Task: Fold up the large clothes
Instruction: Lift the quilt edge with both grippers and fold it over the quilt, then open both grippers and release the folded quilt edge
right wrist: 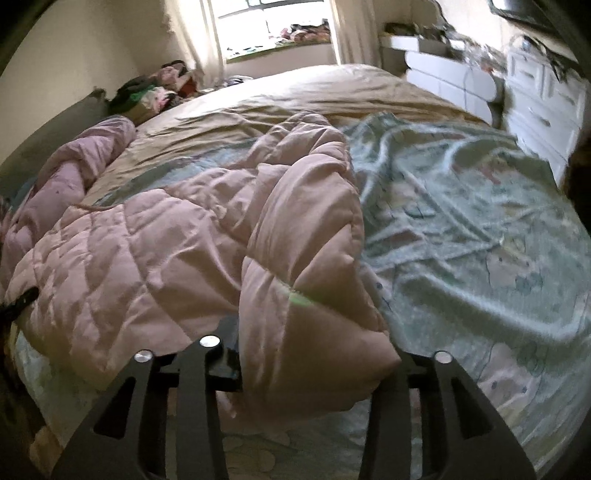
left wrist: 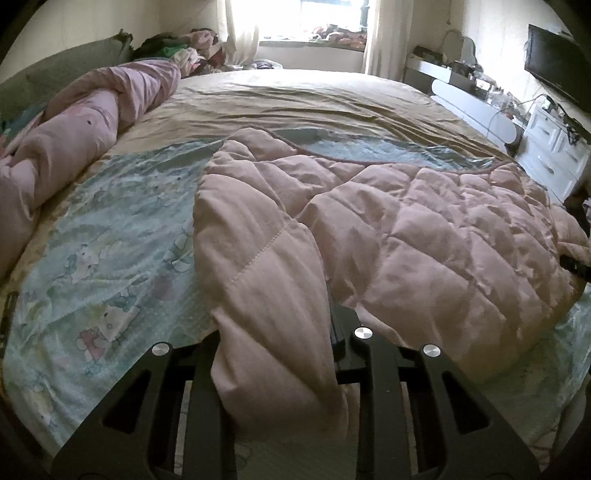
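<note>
bed [left wrist: 295, 96]: holds pink quilt [left wrist: 424, 229], centre-right
quilt: quilted, rumpled, partly folded
left gripper [left wrist: 277, 332]: clamped on quilt edge
right gripper [right wrist: 314, 354]: clamped on quilt fold

Daylight blows out the far window [left wrist: 295, 18] — the room is dim; fisheye edges curve, right view motion-blurred.

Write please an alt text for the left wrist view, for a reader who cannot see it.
The left gripper is shut on a fold of a pink quilted coat spread over a pale green cartoon-print sheet on a bed. A rolled pink blanket lies at the left; a bright window is behind.
</note>
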The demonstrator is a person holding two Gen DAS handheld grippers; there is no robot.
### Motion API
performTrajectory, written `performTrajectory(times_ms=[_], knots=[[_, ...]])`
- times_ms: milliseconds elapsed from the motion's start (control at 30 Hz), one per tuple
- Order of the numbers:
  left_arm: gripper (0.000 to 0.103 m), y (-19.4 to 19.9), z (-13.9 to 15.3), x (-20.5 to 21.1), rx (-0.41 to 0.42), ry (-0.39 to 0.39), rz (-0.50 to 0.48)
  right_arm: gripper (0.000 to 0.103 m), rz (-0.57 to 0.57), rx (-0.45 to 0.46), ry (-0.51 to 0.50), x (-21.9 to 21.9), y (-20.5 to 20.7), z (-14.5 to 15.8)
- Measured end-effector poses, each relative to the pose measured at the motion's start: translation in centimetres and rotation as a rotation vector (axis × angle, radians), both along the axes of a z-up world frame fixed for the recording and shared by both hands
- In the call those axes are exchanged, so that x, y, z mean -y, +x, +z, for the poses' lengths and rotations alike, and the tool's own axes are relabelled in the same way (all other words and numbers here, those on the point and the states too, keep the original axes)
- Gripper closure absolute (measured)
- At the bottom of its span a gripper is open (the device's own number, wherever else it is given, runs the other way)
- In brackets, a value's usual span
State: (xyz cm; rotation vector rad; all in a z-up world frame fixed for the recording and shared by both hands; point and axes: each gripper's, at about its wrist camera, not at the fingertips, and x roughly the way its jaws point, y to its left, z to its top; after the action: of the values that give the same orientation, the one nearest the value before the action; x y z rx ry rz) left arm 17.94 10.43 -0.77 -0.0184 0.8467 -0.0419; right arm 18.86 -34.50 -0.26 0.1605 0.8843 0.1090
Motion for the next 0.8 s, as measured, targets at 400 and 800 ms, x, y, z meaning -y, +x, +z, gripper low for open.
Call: performTrajectory(times_ms=[400, 800], knots=[[0.053, -0.1, -1.0, -0.9, 0.0, 0.071, 0.056, 0.02, -0.108, 0.049, -0.151, 1.0, -3.1, 2.5], [0.03, -4.0, 4.0, 1.6, 0.102, 0.088, 0.017, 0.011, 0.17, 0.173, -0.155, -8.2, -2.2, 5.0]])
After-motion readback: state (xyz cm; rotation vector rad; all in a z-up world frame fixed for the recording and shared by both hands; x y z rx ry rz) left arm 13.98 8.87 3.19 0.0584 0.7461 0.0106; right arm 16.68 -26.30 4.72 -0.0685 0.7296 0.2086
